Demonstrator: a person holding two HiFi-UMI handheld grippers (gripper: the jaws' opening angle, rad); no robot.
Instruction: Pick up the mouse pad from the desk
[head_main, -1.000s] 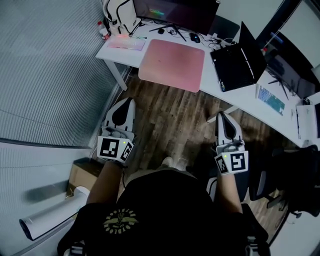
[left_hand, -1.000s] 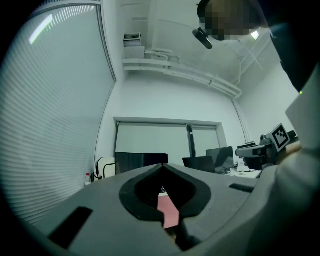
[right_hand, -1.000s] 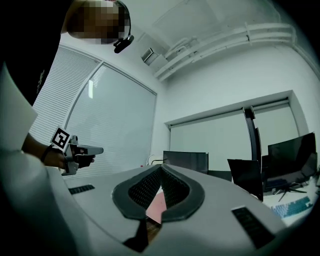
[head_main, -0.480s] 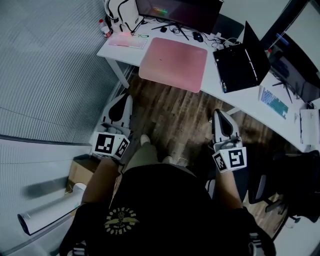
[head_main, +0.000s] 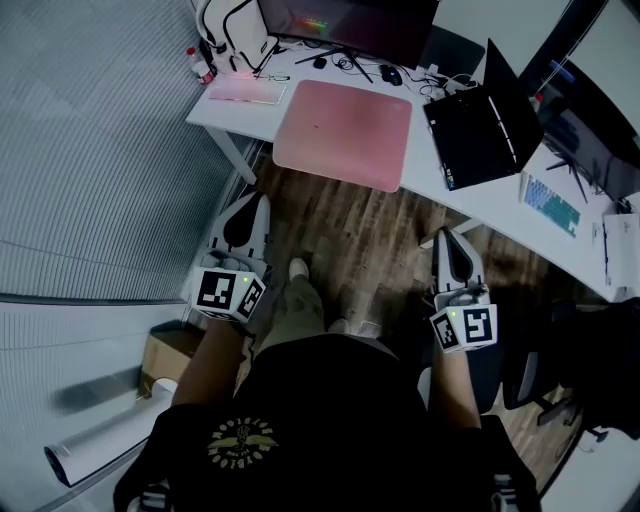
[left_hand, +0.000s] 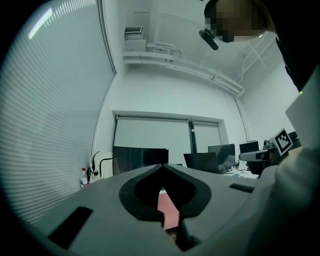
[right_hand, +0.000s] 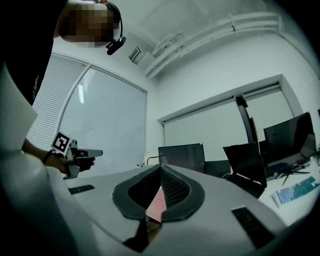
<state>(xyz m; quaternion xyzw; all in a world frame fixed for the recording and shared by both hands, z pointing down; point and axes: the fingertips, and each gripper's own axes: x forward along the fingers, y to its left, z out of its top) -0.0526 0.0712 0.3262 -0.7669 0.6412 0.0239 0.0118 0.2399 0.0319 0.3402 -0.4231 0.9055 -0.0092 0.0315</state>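
White left tool (head_main: 259, 203) and right tool (head_main: 448, 238) both closed, apparently empty.

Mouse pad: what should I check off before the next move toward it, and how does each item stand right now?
1. Mouse pad flat on the desk, nothing on it: ok.
2. Its near edge appears to overhang the desk, offering a grip: ok.
3. Left gripper jaws open for a grasp: not ok, shut and empty.
4. Right gripper jaws open: not ok, shut and empty.
5. Grippers at the pad: not ok, both short of the desk, over the floor.
6. Laptop clear of the pad's right edge: cannot tell.
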